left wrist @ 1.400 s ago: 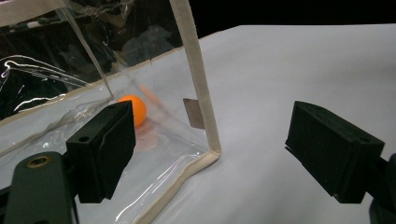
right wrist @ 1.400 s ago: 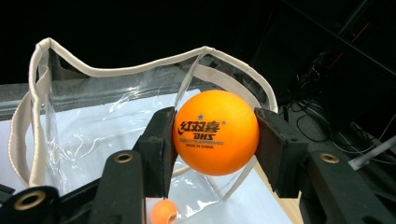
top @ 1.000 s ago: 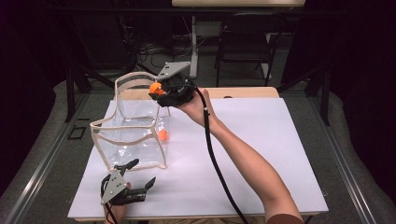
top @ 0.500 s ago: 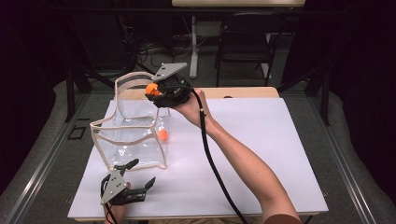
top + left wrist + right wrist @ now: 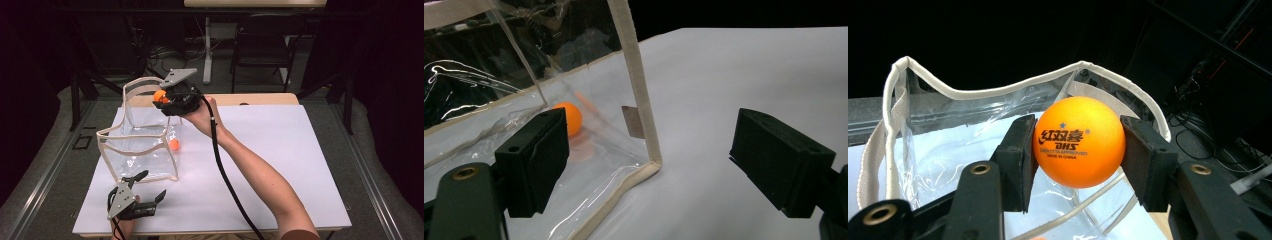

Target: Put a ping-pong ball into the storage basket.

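An orange ball (image 5: 1079, 141) is held between the jaws of the right gripper (image 5: 167, 100), which are closed on its two sides. It is carried above the open top of a clear plastic bag (image 5: 142, 142) with cream-coloured edging, which stands on the white tabletop (image 5: 280, 150). In the right gripper view the bag's rim and its open mouth are seen below and beyond the ball, so the inside of the bag lies down and forward from the jaws. It is judged that the ball is meant to be dropped into the bag; for this the jaws must be well over the mouth, not over the rim. A ball has no long axis, so its turning is of no matter.

A second orange ball (image 5: 569, 118) is already lying on the bottom of the bag, near the corner.

The left gripper (image 5: 137, 197) is rested low on the tabletop just beside the near corner of the bag. Its jaws are wide apart and nothing is held in them.

On the held ball a small star, red Chinese characters and "DHS" can be read; the small line beneath is too fine to be read with certainty.
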`<state>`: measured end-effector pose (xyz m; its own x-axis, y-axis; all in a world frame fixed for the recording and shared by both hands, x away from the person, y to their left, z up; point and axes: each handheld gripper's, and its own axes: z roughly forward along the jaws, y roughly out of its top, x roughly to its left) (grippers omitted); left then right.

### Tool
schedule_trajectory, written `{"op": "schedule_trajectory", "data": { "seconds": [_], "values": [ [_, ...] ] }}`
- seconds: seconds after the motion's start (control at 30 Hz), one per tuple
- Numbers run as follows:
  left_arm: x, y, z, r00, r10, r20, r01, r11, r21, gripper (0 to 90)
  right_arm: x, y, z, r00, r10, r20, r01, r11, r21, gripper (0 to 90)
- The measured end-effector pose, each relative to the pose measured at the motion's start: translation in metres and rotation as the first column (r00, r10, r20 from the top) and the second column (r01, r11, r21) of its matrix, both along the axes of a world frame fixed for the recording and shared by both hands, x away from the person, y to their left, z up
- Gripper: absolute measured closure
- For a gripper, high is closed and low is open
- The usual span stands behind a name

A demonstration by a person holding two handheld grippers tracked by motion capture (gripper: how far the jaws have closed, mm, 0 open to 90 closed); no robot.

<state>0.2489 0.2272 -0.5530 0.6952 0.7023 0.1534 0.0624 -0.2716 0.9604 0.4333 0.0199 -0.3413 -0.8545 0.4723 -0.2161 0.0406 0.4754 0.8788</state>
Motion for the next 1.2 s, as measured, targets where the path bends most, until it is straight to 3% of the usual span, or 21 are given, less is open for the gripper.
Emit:
{"op": "schedule_trajectory", "data": {
  "seconds": [1.2],
  "values": [
    [0.0, 0.001, 0.0, 1.0, 0.005, 0.002, -0.005, 1.0, -0.006, 15.5, 0.016, 0.013, -0.007, 0.9991, -0.017, -0.039, 0.016, 1.0, -0.023, 50.5]
  ]
}}
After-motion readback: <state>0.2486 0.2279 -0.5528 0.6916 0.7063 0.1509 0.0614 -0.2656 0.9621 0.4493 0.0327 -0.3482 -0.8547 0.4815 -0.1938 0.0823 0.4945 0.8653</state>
